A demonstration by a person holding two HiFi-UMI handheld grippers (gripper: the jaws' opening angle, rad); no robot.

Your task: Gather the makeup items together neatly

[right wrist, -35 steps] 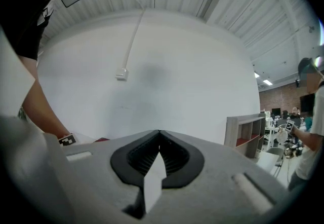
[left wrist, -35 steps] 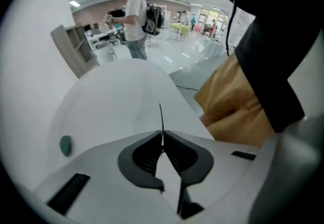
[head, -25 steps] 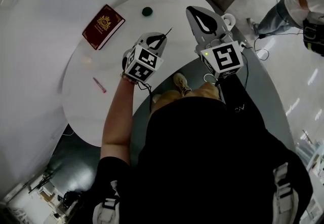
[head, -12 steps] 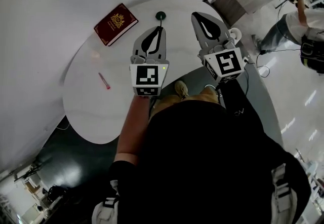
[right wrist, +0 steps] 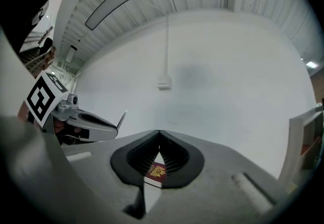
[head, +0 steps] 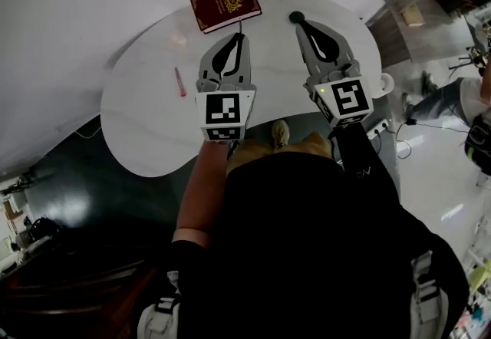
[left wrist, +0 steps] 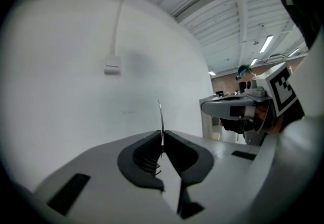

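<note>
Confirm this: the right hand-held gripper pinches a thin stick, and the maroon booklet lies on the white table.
No: the left hand-held gripper pinches the thin stick, as the left gripper view shows. The maroon booklet lies on the white table.

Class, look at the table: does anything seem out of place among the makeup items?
Yes: a maroon booklet with a gold crest lies near the far edge of the table; it looks like a passport, not makeup. The pink stick lies apart, off to the left.

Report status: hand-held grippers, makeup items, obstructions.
Left hand-held gripper shut on thin stick. Right hand-held gripper shut, empty. Pink stick and dark round item lie apart on table. Red booklet also on table.
</note>
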